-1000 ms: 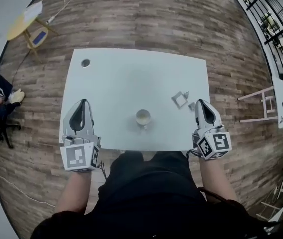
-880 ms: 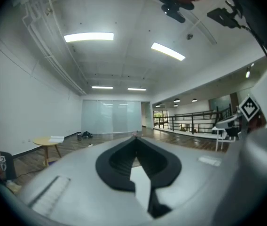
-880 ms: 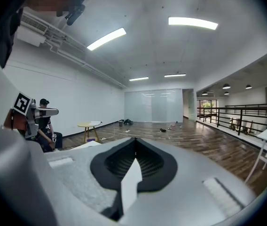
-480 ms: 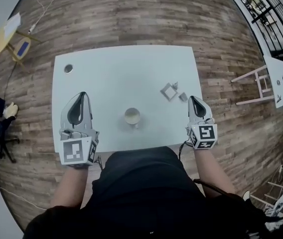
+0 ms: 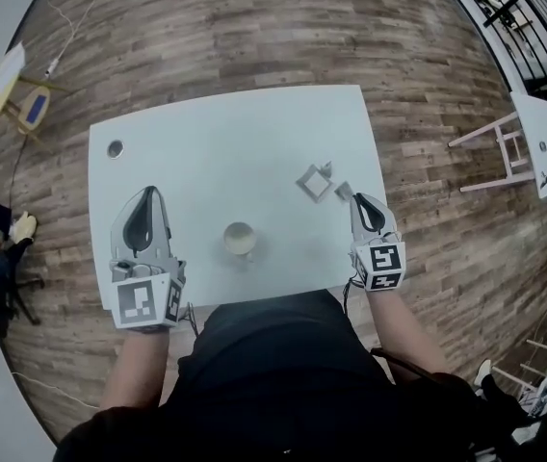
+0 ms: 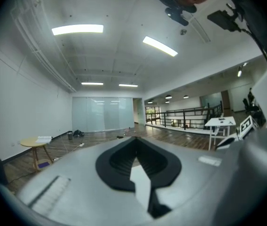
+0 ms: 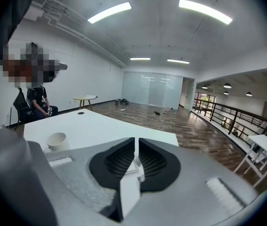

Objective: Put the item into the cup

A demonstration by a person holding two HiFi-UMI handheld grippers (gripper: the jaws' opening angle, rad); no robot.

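The cup (image 5: pixel 240 240) stands near the front edge of the white table (image 5: pixel 206 142). At its 2 o'clock lie a square item (image 5: pixel 314 182) and a smaller piece (image 5: pixel 343 191) (2 grey things). The right gripper (image 5: pixel 361 201), jaws together and empty, sits at their 5 o'clock. The left gripper (image 5: pixel 146 196), likewise closed on nothing, is at the cup's 9 o'clock.

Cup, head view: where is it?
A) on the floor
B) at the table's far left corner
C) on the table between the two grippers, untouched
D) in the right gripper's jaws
C: the cup stands on the table near the person's edge, between the left gripper and the right gripper, clear of both.
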